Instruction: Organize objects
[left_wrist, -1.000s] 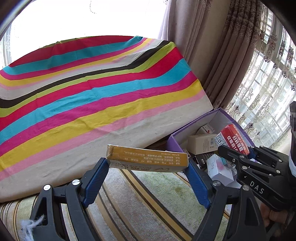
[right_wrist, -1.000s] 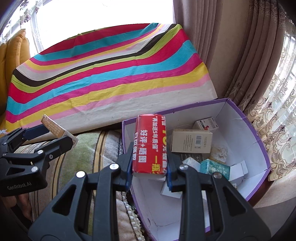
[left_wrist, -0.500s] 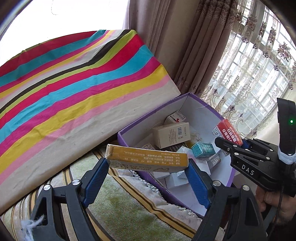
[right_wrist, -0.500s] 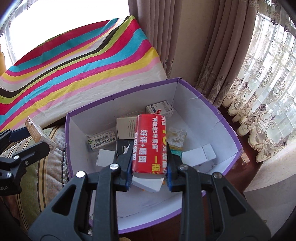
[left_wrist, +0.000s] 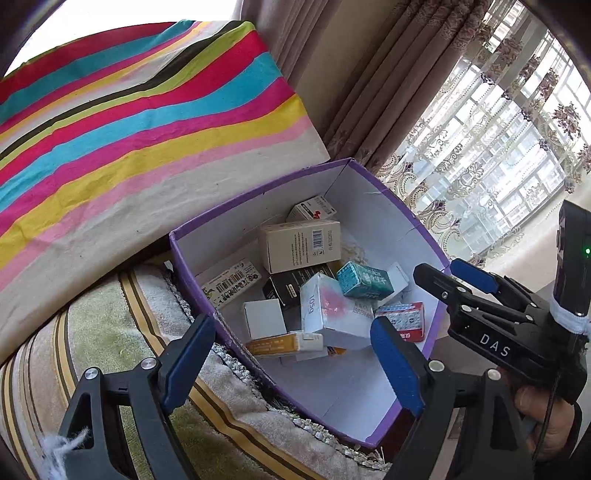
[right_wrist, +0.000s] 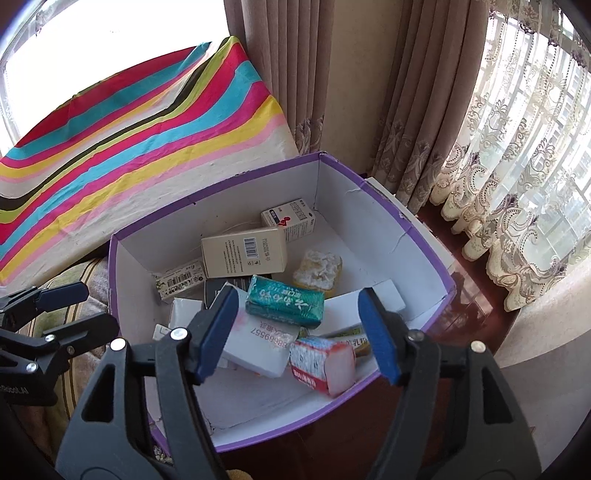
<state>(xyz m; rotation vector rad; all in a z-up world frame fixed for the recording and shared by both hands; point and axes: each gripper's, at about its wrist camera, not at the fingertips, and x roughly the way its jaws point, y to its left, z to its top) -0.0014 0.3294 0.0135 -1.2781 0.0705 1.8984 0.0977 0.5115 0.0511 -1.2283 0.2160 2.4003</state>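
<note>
A home, most likely a living room: heavy brown drapes (right_wrist: 306, 74) hang beside embroidered lace curtains (right_wrist: 517, 166) over a large window (left_wrist: 524, 147), with dark polished wood floor (right_wrist: 469, 280) below. A striped rainbow cloth (left_wrist: 129, 122) covers upholstered furniture, and a towel-like striped throw (left_wrist: 122, 332) lies by a purple cardboard box (right_wrist: 424, 236) of small household packets

Strong daylight from window (left_wrist: 517, 155) at right and top left, blown white there. Box interior (right_wrist: 369, 236) evenly lit, soft shadows. Heavy fisheye bend, dark vignette corners. Sharp overall.
</note>
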